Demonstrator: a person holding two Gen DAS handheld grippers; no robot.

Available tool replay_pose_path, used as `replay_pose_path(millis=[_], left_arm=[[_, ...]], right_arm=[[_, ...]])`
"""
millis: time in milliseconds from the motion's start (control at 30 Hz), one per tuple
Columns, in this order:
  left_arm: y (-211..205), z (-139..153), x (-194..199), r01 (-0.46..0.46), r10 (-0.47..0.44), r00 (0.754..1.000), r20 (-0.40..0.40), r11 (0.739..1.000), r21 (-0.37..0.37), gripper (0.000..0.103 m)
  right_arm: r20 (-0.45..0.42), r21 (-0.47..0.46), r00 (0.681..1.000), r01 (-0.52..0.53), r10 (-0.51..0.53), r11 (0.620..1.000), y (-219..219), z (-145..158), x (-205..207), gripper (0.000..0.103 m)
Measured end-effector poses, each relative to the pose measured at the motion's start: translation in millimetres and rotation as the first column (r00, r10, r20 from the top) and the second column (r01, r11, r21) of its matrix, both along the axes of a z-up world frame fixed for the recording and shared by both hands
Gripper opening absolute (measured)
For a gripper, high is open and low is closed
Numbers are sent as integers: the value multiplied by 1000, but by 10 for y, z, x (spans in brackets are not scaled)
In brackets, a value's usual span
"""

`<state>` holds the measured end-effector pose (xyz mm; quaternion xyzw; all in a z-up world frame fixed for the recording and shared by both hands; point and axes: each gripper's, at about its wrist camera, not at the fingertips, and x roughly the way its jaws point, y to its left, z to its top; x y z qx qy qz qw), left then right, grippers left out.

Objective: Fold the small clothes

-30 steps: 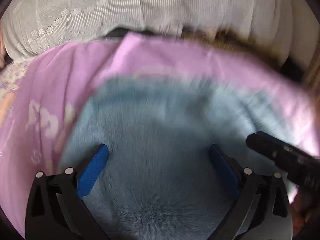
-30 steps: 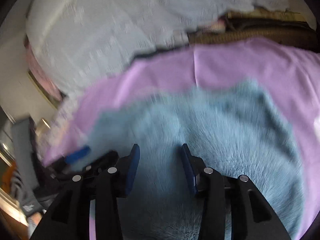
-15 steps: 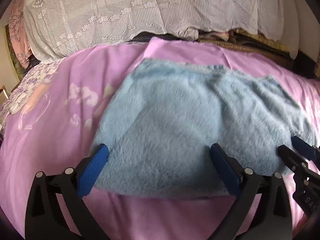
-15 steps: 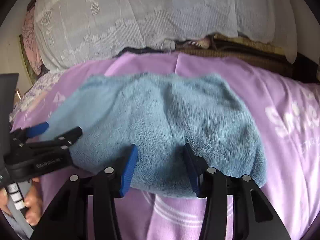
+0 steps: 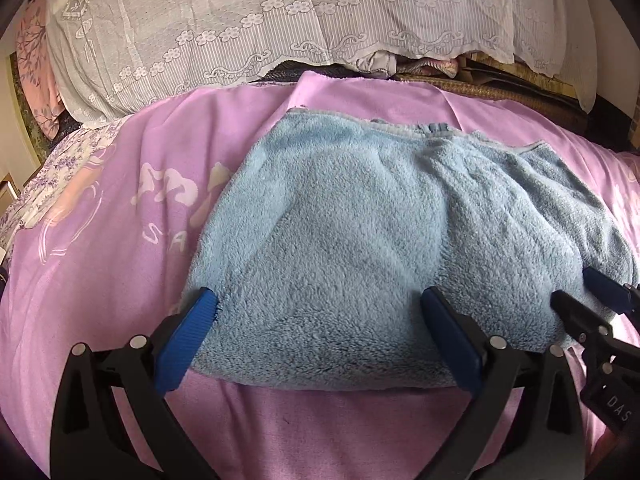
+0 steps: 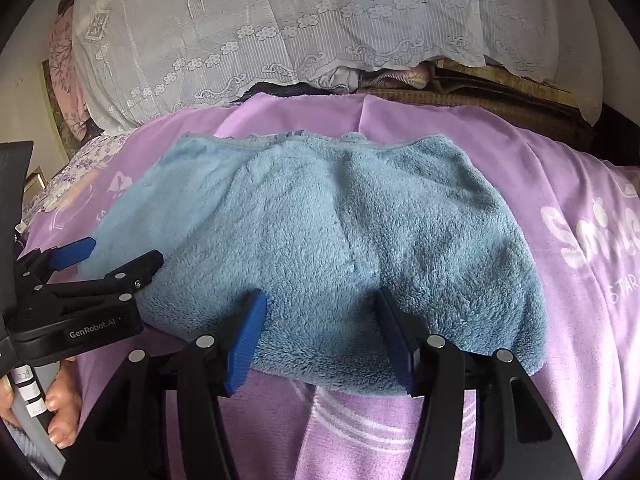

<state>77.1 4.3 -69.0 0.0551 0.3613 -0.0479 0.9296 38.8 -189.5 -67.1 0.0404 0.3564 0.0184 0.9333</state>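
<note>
A fluffy light-blue garment point(image 5: 360, 240) lies folded on a pink-purple bedsheet point(image 5: 100, 300), its folded edge nearest me. My left gripper point(image 5: 320, 320) stands wide open, its blue pads straddling that near edge without pressing it. In the right wrist view the same garment point(image 6: 340, 220) fills the middle. My right gripper point(image 6: 322, 312) has its jaws opening around the garment's near right part, and the pads do not squeeze the pile. The left gripper point(image 6: 108, 258) shows at the garment's left corner, and the right gripper point(image 5: 588, 292) at the right corner in the left wrist view.
A white lace cover point(image 5: 240, 20) drapes a bulky pile along the far side of the bed. A brown woven mat point(image 6: 500, 104) and bunched fabrics lie under its edge. A hand point(image 6: 60, 400) holds the left gripper's handle at lower left.
Both grippers drew back from over the garment to its near edge, and the blur is gone. The right gripper's jaws have spread wider. The garment lies flat and folded.
</note>
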Motion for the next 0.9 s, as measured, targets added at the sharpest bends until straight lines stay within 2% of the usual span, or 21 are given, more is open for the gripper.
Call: replay_pose_path(millis=[100,167,233,267,333,367,467,567,633,700,733,767,800,833,900], left_arm=[[126,114,-60,-23,24,999,28,999,-44,99],[299,174,-62,-61,65,997,32,993,-105,99],[465,119,25,-111,109,994,-20,982,-155,99],[550,-5,142,-148,135,987,-93,975,-163,99],[624,-224,306,-151,107,972,-207,966,-208,99],[655,-222,316,-150,102,973,-206,961,-233,99],[607,-165,257,-147,113,979,-172,969,-198,99],[625,70,73,-138,129,990,-54,970,-202,99],[621,162,8,-140,143,990,2,972,-188,99],[597,49,90,-154,148,988,-48,977,-148,99],[596,-100,194,-165,150,981,-122,978,-126,99],[617,-167,240,-162,139,978,-158,976,-144,99],[669,-192,265,-164,129,975,-182,969,-187,99],[708,-175,268,-164,124,974,-187,964,-211,99],[711,-165,267,-164,127,975,-183,965,-206,99]], right_arm=[[0,16,1000,-24,24,1000,8,-4,6,69],[-1,16,999,-32,32,999,27,-7,6,73],[-2,12,999,-33,33,999,44,-9,4,74],[-2,13,999,-34,34,999,47,-7,5,75],[-2,14,999,-36,36,999,57,-3,-1,76],[-2,14,999,-37,37,999,58,-2,0,76],[15,28,999,-34,33,999,34,35,-30,76],[130,82,991,9,-20,997,-123,270,-207,75],[163,95,985,45,-60,994,-261,363,-235,75],[136,92,982,116,-128,989,-431,309,-181,75],[99,104,982,150,-160,983,-526,230,-129,74],[32,134,981,184,-190,974,-638,104,-49,67],[-7,159,981,192,-193,969,-702,19,-5,64],[-12,171,982,187,-188,967,-723,1,12,64],[-5,141,982,186,-187,973,-675,15,6,65]])
